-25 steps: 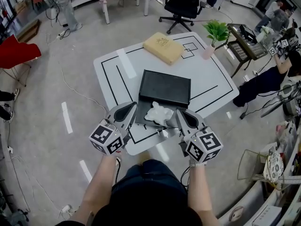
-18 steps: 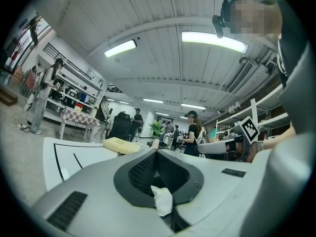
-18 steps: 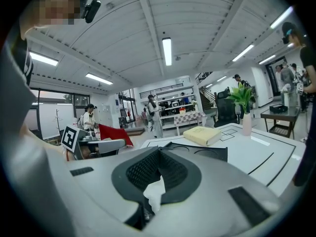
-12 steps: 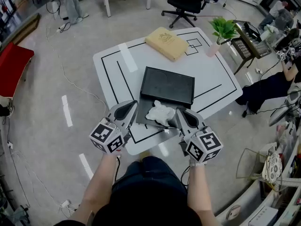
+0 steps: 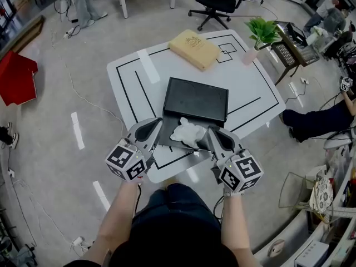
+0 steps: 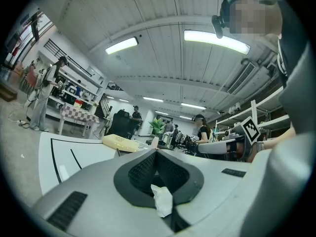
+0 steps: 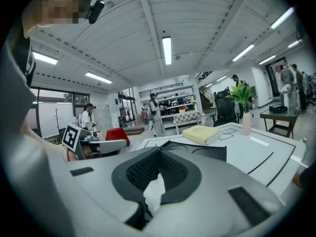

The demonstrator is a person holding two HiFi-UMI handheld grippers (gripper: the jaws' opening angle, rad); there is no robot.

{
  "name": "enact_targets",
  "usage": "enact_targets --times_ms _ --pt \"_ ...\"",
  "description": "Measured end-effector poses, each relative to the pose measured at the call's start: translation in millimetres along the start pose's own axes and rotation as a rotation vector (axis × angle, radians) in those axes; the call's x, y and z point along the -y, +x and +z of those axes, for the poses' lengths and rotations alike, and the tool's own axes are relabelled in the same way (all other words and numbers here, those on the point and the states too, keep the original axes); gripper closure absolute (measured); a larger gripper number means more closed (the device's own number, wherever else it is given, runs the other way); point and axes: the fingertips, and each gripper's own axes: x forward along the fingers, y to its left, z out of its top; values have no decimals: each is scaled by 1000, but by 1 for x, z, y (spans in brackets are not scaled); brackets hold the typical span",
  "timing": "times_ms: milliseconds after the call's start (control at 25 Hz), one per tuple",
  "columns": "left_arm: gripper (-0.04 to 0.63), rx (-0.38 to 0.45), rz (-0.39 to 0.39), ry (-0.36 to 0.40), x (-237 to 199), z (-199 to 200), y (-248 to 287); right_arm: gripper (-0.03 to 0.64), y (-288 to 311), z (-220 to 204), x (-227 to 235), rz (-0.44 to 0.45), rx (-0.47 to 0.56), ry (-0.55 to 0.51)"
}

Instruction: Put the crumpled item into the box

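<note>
Looking at the crumpled item (image 5: 188,133), white and wrinkly like thin paper or plastic, hanging over the near edge of the box (image 5: 196,100). Pinching it from both sides: left gripper (image 5: 158,127) with jaws pressed together on a scrap of it, right gripper (image 5: 212,134) clamped tight on another bit.

Only seeing black-and-white square markers on the gripper cubes, plus a small emblem on the beige slab (image 5: 194,49), way too tiny to read. Finding that slab lying apart from the box, on the far side.

Noticing the box looking matte black, flat and rectangular, with round recesses showing in the right gripper view. Resting all that on a white table (image 5: 130,74) marked with black lines.

Also spotting a potted plant (image 5: 261,33) at the table's far corner and a black office chair (image 5: 214,3) on the floor beyond.
</note>
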Motion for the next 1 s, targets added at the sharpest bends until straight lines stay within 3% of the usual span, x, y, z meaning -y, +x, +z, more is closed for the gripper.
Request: enact_targets --times_ms 1000 --pt "595 2 -9 10 9 2 -6 612 -13 8 -4 -11 63 9"
